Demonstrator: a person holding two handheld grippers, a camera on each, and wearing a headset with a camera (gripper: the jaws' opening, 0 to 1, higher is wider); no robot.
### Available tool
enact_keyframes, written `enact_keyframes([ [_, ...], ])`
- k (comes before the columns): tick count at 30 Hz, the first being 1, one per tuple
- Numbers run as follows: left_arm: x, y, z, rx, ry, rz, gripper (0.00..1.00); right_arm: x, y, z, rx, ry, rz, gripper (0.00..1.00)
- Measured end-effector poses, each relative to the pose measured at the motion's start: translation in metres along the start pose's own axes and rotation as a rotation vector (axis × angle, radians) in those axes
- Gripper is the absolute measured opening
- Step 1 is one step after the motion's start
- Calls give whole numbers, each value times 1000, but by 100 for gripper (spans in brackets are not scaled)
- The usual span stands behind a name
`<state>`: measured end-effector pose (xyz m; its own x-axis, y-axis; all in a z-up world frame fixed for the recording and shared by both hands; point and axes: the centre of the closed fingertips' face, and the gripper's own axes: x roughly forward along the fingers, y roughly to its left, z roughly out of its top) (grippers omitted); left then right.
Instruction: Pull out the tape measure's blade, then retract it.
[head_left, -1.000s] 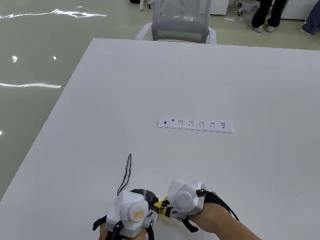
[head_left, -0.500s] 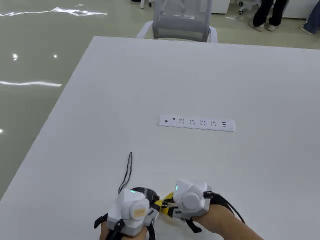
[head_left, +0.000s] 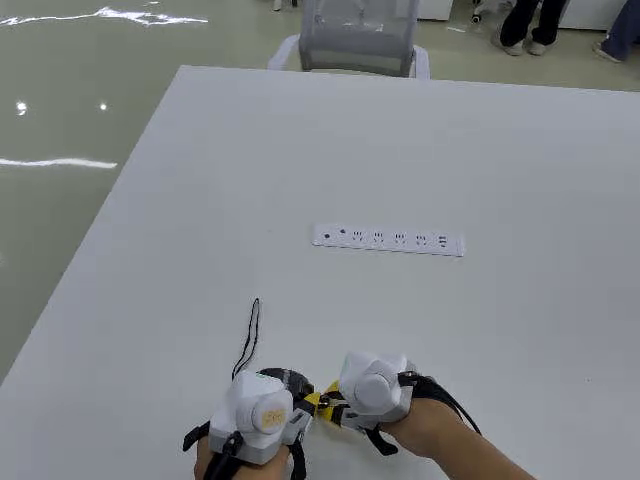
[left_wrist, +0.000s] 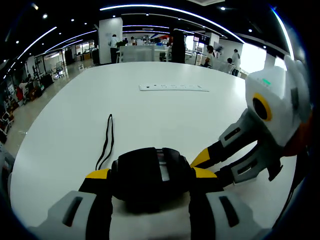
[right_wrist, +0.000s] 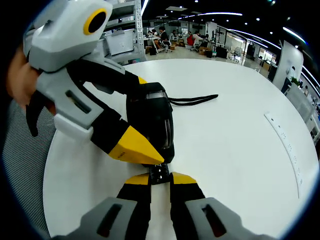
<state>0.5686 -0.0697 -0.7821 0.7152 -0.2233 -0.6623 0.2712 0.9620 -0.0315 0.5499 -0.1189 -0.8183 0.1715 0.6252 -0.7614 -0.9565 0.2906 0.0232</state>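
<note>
Strap (head_left: 247, 340) of the tape measure lies farthest left on the worktop (head_left: 450, 150), slack, running away from the person.

Left claw (left_wrist: 150, 176): both jaws are clamped on the flanks of the tape measure (right_wrist: 156, 117), one yellow tip on each side. The black case rests on the worktop near the front edge, directly before the person.

Blade tip (right_wrist: 159, 171) sits just at the mouth of the case, on the side facing the right claw. Almost no blade is drawn out.

Right claw (right_wrist: 160, 178): jaws nearly together, pinching the blade tip. It is just beside the left claw's near jaw.

Judgement: the pull axis runs from the case toward the right claw. The right claw should draw away along that line while the left claw anchors the case.

Power strip (head_left: 388, 240) lies well apart, farther up the worktop.
</note>
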Motion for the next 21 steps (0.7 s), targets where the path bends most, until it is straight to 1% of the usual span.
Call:
enact_keyframes([
  [4,0,0,0,1,1,-3,58,0,1,2,2,-5,7,12],
  [9,0,1,-1,11,-11,-11,58,1,2,3,-4,-8,13,12],
  [21,-1,0,0,7,-6,-15,58,3,3,6,-16,-13,18,12],
])
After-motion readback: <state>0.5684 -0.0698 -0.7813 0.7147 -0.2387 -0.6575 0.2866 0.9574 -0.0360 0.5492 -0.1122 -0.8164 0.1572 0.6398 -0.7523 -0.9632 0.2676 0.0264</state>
